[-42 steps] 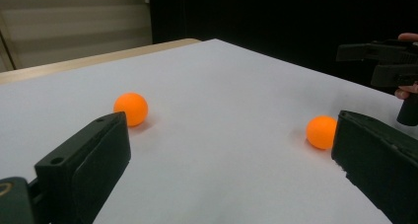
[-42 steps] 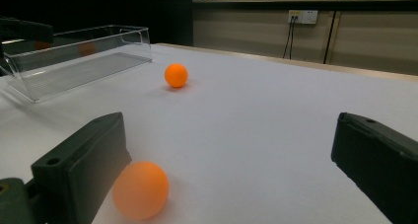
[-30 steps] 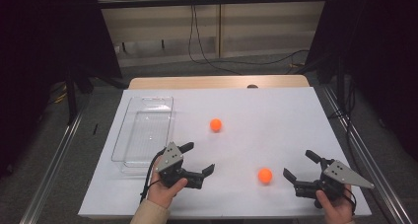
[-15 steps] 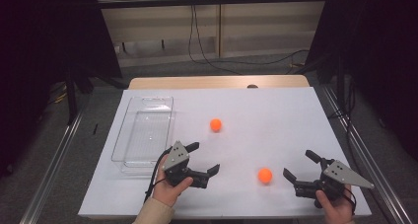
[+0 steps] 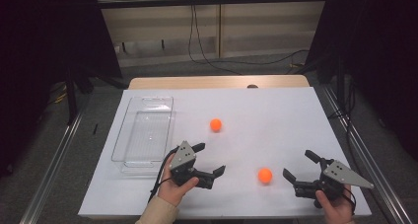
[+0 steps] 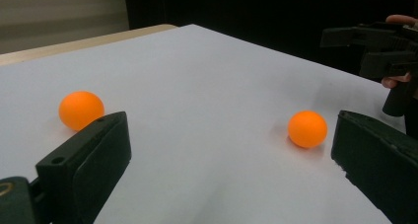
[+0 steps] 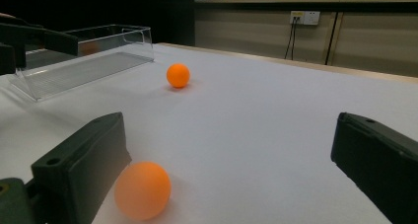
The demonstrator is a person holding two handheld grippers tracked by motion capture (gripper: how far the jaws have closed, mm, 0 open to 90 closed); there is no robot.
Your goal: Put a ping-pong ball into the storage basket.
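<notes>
Down near the bench's point(image 5: 276, 110) front edge, the left tool point(image 5: 209, 159) and right tool point(image 5: 299, 165) both hover released, jaws spread wide. Between them lies the near orange ball point(image 5: 265, 175), untouched, while the far orange ball point(image 5: 215, 125) sits beside the clear plastic tray point(image 5: 143, 135).

In your right gripper view, the near orange ball point(image 7: 143, 190) sits partly behind your right tool's jaw, blurred. The clear tray point(image 7: 84, 61) is cut off at the left edge.

Even overhead light; soft shadows; dark surroundings; near claws blurred
</notes>
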